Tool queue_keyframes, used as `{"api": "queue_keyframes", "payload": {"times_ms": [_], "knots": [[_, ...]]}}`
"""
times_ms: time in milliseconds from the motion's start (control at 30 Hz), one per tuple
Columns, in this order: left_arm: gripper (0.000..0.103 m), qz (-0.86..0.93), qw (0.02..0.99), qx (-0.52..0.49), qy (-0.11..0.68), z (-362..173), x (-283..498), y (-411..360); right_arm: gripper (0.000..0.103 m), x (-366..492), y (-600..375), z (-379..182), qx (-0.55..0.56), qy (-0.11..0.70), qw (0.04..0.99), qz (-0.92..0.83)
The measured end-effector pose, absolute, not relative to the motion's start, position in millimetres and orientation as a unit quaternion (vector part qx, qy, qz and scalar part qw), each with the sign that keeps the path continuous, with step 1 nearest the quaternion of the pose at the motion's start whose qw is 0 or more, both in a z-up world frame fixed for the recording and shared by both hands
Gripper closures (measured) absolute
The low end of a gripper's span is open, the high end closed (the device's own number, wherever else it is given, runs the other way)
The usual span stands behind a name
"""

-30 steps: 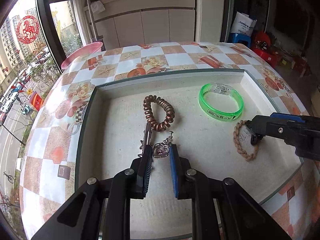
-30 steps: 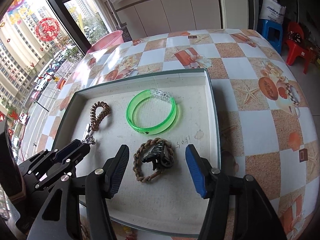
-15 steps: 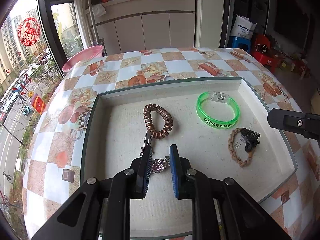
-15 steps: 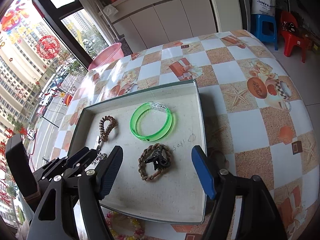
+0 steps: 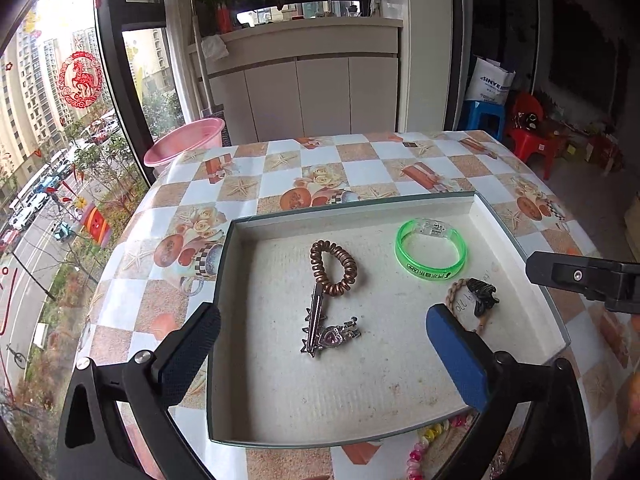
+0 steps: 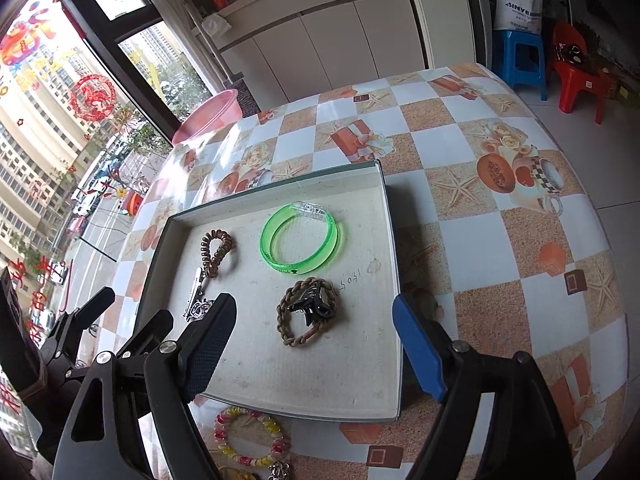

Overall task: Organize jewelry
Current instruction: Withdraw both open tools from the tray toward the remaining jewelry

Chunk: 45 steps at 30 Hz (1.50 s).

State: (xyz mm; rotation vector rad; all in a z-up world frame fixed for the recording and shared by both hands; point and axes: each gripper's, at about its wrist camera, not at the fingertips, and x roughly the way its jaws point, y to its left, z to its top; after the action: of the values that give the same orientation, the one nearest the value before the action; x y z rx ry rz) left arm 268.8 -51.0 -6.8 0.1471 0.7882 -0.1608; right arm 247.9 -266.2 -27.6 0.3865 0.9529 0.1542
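Counter [image 5: 360, 160], checkered cloth. Tray [image 5: 352, 208] on it, near front edge. Left tongs [image 5: 320, 344] just sprung wide, nothing gripped; hair clip [image 5: 326, 334] lies free on tray floor between pads. Right tongs [image 6: 316, 332] also just widened, empty, above braided band [image 6: 296, 328] carrying black claw clip [image 6: 312, 306]. Green bangle [image 5: 430, 250] at tray's far side. Brown coil tie [image 5: 334, 268] touching hair clip's far end. Bead bracelet [image 6: 250, 438] on counter, outside tray's near wall.

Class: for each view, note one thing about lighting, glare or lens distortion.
Left wrist: fisheye bows the tray edges; the window at left is overexposed. Right wrist: daylight glare whitens the tablecloth near the pink basin; corners go dark.
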Motion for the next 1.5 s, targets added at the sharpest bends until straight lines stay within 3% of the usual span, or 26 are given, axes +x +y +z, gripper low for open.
{"api": "queue_keyframes", "payload": {"times_ms": [867, 1500], "knots": [[0.000, -0.101, 0.918, 0.058, 0.378, 7.4, 134.3, 0.2, 0.014, 145.7, -246.5, 9.3, 0.172, 0.439, 0.876, 0.098], [0.000, -0.102, 0.888, 0.055, 0.445, -58.5, 112.0, -1.3, 0.014, 117.7, -221.1, -50.0, 0.090, 0.508, 0.853, 0.083]]}}
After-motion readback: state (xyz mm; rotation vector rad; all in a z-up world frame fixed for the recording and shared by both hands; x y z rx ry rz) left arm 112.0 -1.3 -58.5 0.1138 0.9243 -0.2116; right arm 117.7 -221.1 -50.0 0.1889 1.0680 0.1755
